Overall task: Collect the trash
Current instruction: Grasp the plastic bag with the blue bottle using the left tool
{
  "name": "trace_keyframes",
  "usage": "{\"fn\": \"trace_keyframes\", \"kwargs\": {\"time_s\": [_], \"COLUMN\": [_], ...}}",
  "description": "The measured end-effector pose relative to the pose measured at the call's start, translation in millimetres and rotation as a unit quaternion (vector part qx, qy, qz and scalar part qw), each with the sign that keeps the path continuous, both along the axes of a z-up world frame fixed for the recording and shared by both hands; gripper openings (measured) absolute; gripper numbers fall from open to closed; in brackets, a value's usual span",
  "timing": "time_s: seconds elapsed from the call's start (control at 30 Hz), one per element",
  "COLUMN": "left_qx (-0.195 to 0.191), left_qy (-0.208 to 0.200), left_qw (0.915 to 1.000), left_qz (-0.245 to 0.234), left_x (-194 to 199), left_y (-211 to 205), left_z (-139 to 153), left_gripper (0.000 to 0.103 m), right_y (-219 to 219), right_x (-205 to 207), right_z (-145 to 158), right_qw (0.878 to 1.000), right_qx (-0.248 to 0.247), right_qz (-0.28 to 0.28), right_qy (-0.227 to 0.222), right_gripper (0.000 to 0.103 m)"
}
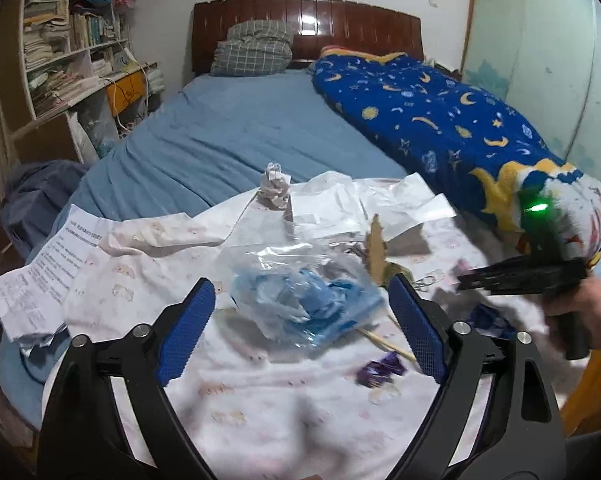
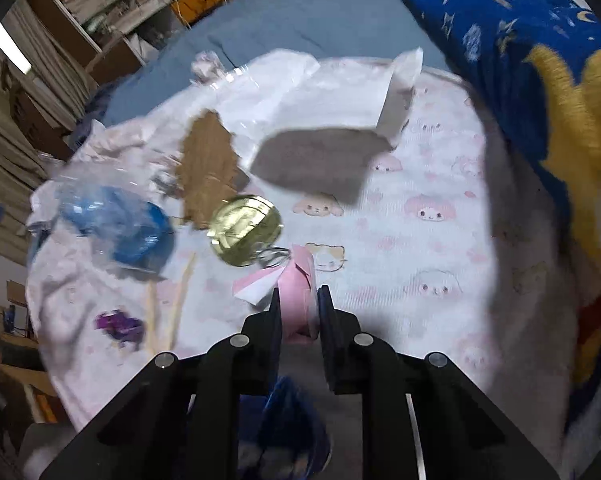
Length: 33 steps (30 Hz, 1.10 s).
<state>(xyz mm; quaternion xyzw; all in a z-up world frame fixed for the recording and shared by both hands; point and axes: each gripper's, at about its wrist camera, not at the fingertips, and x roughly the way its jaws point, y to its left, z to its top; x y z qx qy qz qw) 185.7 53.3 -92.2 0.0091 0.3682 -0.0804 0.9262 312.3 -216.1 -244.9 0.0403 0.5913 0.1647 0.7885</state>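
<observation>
Trash lies on a white and pink cartoon-print cloth (image 1: 260, 392) on the bed. My left gripper (image 1: 300, 312) is open, its blue pads on either side of a clear plastic bag with blue contents (image 1: 300, 300). My right gripper (image 2: 299, 312) is shut on a pink paper wrapper (image 2: 298, 300) and holds it above the cloth (image 2: 420, 240). It also shows in the left wrist view (image 1: 520, 276) at the right. A gold can lid (image 2: 244, 230), a brown cardboard scrap (image 2: 208, 168), a purple wrapper (image 2: 120, 326), wooden sticks (image 2: 180, 300) and the blue bag (image 2: 116, 228) lie ahead of it.
A crumpled paper ball (image 1: 275, 188), white sheets (image 1: 360, 204) and a printed sheet (image 1: 40, 272) lie on the cloth. A blue moon-and-star quilt (image 1: 440, 120) is piled at the right. A bookshelf (image 1: 68, 40) stands at the left, the headboard (image 1: 308, 28) at the back.
</observation>
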Motion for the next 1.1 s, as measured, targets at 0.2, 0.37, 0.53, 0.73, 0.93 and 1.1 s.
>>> {"fn": "trace_keyframes", "kwargs": {"time_s": [0.2, 0.37, 0.53, 0.73, 0.93, 1.1], "left_qx": [-0.064, -0.080, -0.109, -0.101, -0.101, -0.091], "left_qy": [0.065, 0.107, 0.143, 0.177, 0.175, 0.124], "left_qw": [0.9954, 0.9907, 0.9832, 0.9783, 0.9792, 0.9880], "left_qz": [0.030, 0.024, 0.033, 0.039, 0.009, 0.005], "left_x": [45.9, 70.3, 90.8, 105.4, 98.4, 64.0], "left_y": [30.4, 16.7, 10.8, 6.7, -1.9, -3.2], "left_z": [-30.9, -64.3, -95.7, -112.0, -97.3, -40.3], "left_gripper": [0.088, 0.088, 0.088, 0.045, 0.019, 0.016], "right_y": [-7.8, -18.9, -24.0, -23.7, -22.3, -22.3], "right_x": [-23.9, -25.8, -33.8, -38.9, -44.3, -60.1], "right_z": [28.5, 28.4, 36.9, 47.7, 60.5, 88.7], "right_qw": [1.000, 0.999, 0.999, 0.998, 0.997, 0.997], "right_qx": [0.016, 0.025, 0.036, 0.052, 0.050, 0.044], "right_qz": [0.001, -0.011, -0.012, -0.013, -0.011, -0.009], "right_qy": [-0.024, -0.024, -0.031, -0.041, -0.051, -0.067], "right_gripper": [0.017, 0.017, 0.017, 0.017, 0.017, 0.017]}}
